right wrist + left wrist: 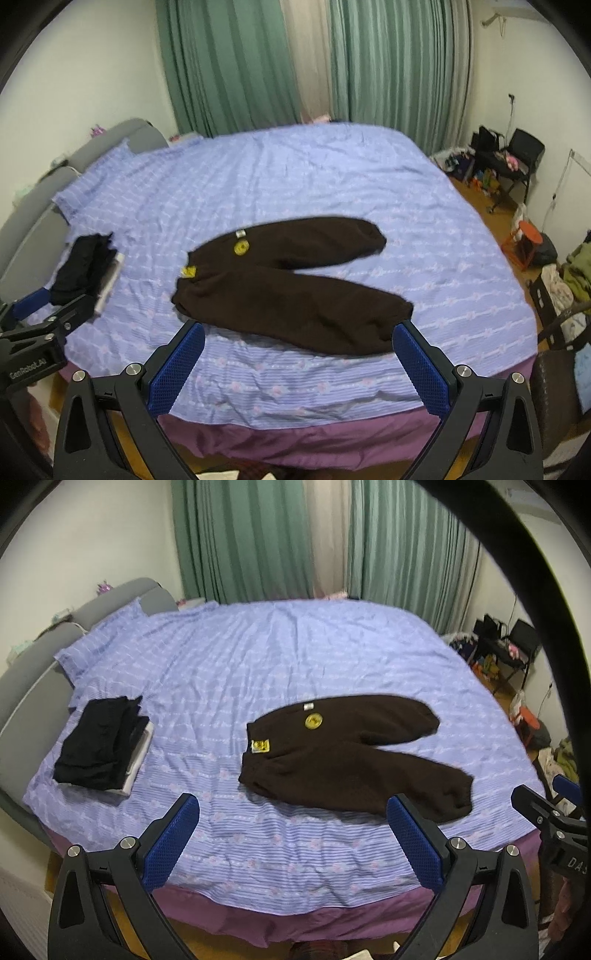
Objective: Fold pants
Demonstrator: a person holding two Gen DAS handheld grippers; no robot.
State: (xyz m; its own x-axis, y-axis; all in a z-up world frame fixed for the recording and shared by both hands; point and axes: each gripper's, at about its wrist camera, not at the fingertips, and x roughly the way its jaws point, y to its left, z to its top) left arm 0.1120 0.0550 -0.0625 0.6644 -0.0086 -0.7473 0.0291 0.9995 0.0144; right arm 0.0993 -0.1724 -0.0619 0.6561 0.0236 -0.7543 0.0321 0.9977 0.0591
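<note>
Left wrist view. Left gripper (291, 805) spread wide, blue pads (170, 843) well apart, nothing between them, held above the near edge of the bed (258, 657). Dark brown pants (343, 760) flat on the lilac striped cover, right of centre: waistband to the left, two legs splayed rightward in a V, cuffs gathered. Round yellow patch (313, 722) near the waistband, rectangular yellow label (260, 746) below it. Near leg's cuff just beyond the right-hand pad. Stack of folded black clothes (99, 742) well apart to the left, over something white. Green curtains (243, 542) behind. Part of the right gripper (546, 808) visible at the right edge, jaws partly cut off.

Right wrist view. Right gripper (299, 332) likewise released, blue pads (177, 369) far apart, empty, over the bed's (295, 170) near edge. Pants (295, 291) lying just past the fingertips, unfolded, legs apart, near cuff close to the right-hand pad. Folded stack (81, 266) far left, partly behind the left gripper (40, 306). Black chair (517, 155) and clutter by the right wall. Frame slightly blurred.
</note>
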